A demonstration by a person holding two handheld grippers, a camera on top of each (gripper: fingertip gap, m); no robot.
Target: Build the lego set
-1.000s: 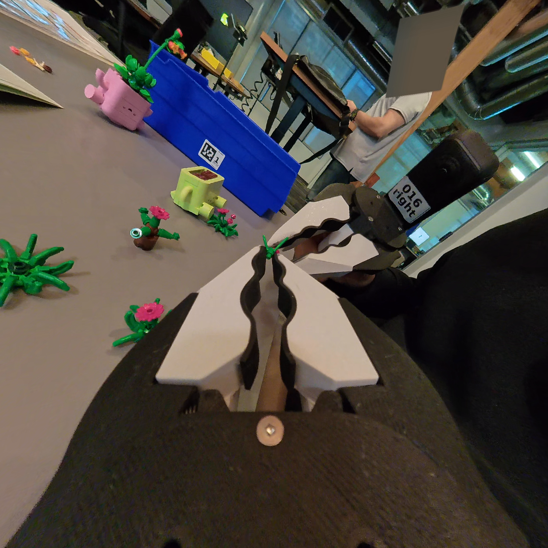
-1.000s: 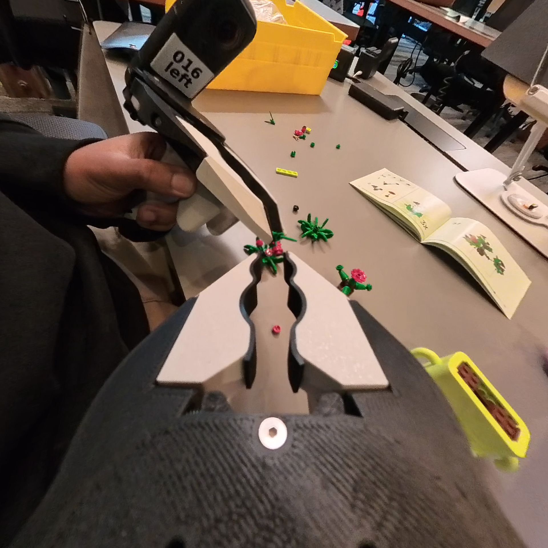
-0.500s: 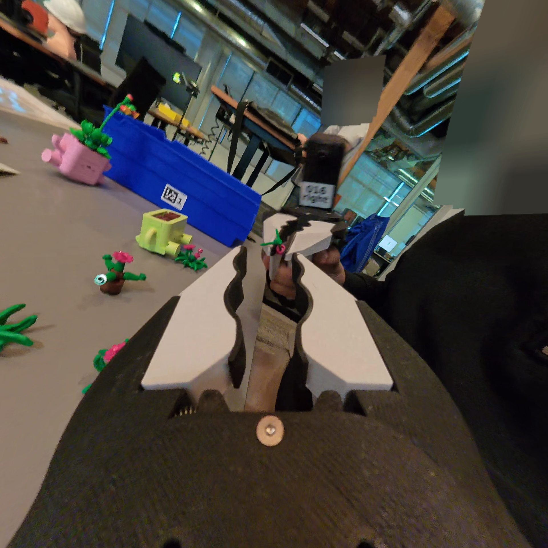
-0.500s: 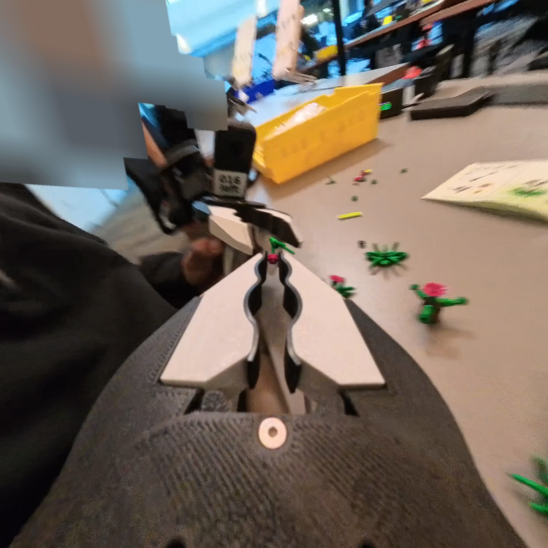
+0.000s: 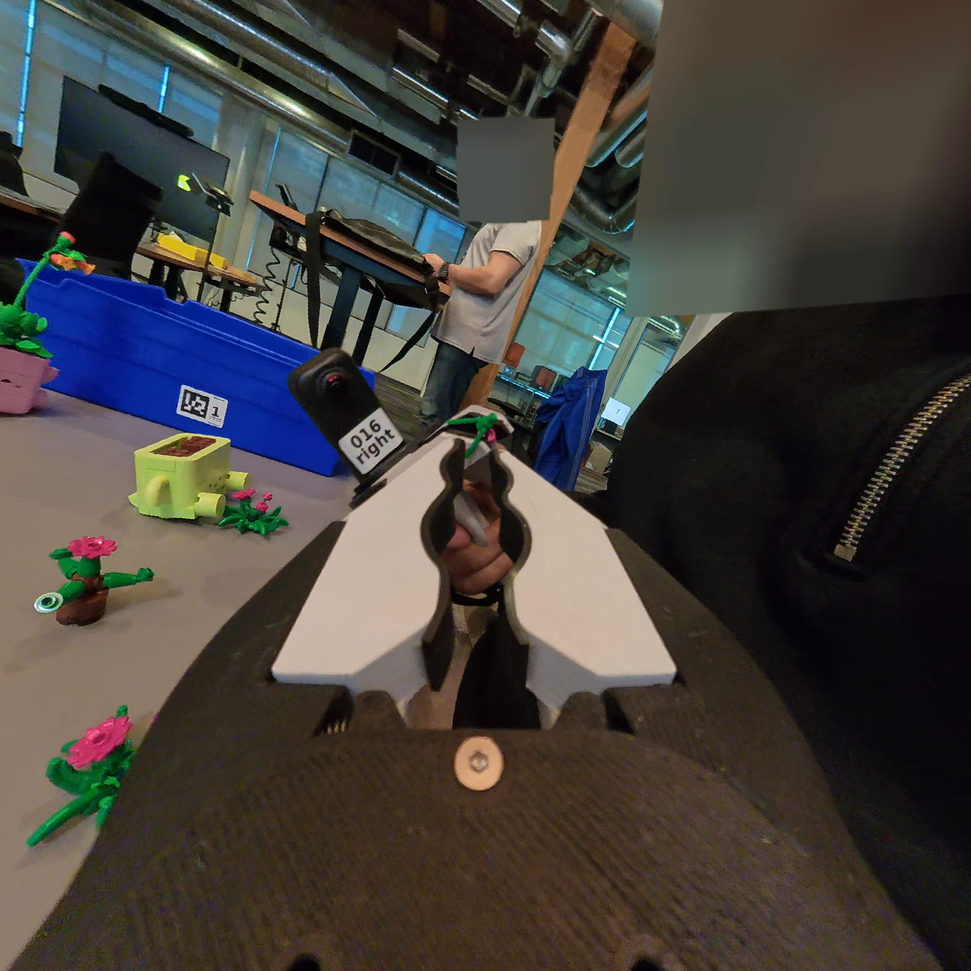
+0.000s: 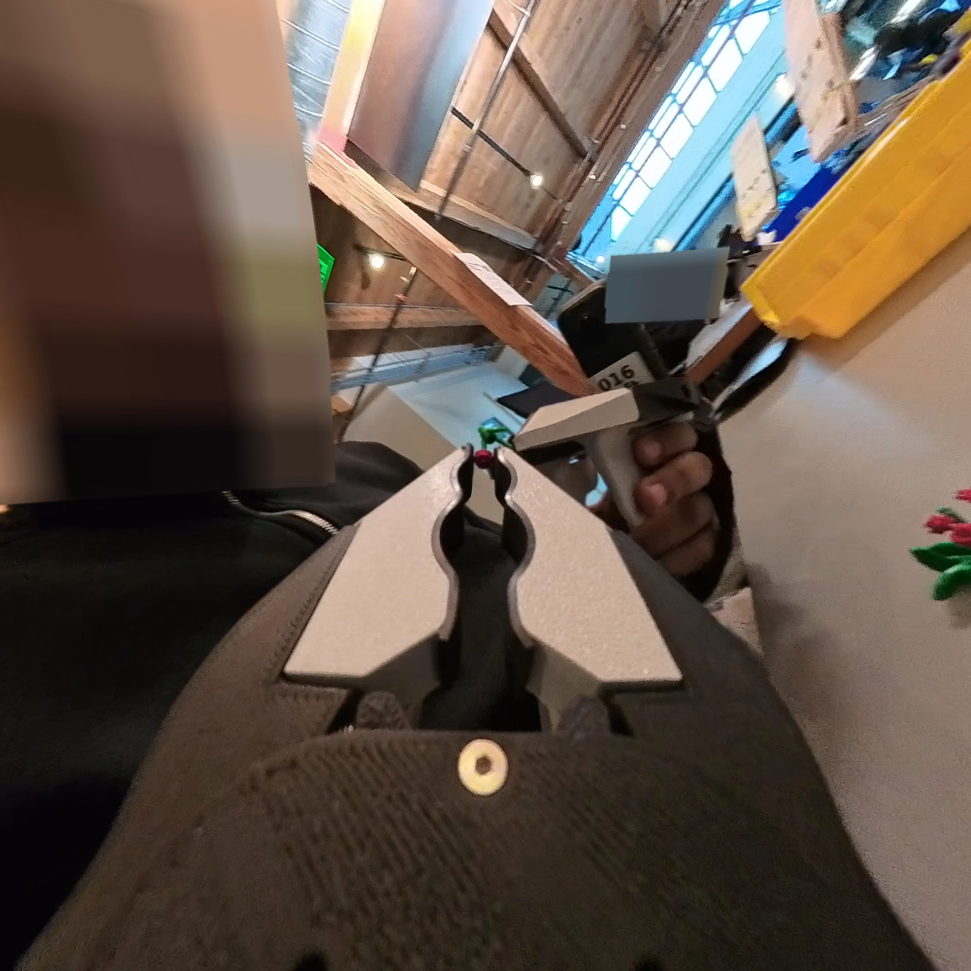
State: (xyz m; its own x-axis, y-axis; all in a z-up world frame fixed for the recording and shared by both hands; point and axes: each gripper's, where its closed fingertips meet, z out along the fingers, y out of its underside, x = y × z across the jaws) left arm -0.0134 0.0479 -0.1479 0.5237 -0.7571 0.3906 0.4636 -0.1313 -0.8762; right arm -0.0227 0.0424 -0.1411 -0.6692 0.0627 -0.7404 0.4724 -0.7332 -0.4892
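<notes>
Left gripper pinching green sprig; right gripper pinching red bud. Tiny, light, fiddly; grip stem, gentle press.

a: what are the tools like?
b: each gripper, left and right, has pale grey wedge fingers with wavy black inner pads, a black textured body and one silver screw.
a: and the person?
b: a black jacket with a metal zip.
</notes>
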